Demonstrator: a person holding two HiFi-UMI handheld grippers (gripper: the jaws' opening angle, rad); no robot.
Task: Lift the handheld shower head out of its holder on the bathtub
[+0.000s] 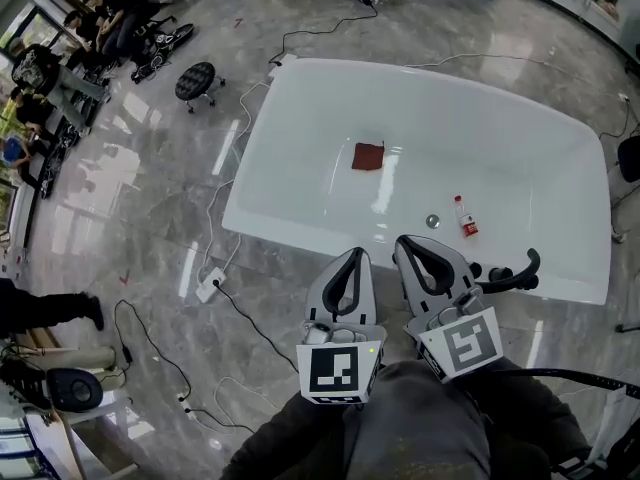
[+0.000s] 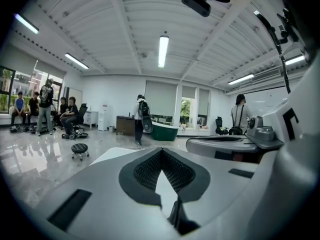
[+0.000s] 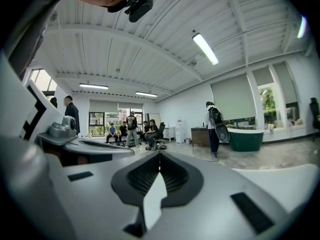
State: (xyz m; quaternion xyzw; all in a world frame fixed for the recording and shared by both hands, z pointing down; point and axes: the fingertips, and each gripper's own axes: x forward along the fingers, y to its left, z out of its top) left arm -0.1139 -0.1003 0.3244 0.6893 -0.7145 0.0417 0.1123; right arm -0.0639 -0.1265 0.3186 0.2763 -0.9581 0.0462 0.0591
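Observation:
The white bathtub fills the middle of the head view. On its near rim at the right sits the black handheld shower head with its curved handle. My right gripper is shut and empty over the near rim, just left of the shower head and apart from it. My left gripper hangs beside it, shut and empty, at the tub's near edge. In the left gripper view the jaws meet at their tips above the tub. In the right gripper view the jaws also meet, with nothing between them.
Inside the tub lie a red cloth, a small bottle and the drain. Cables and a power strip run across the marble floor on the left. A black stool and seated people are at the far left.

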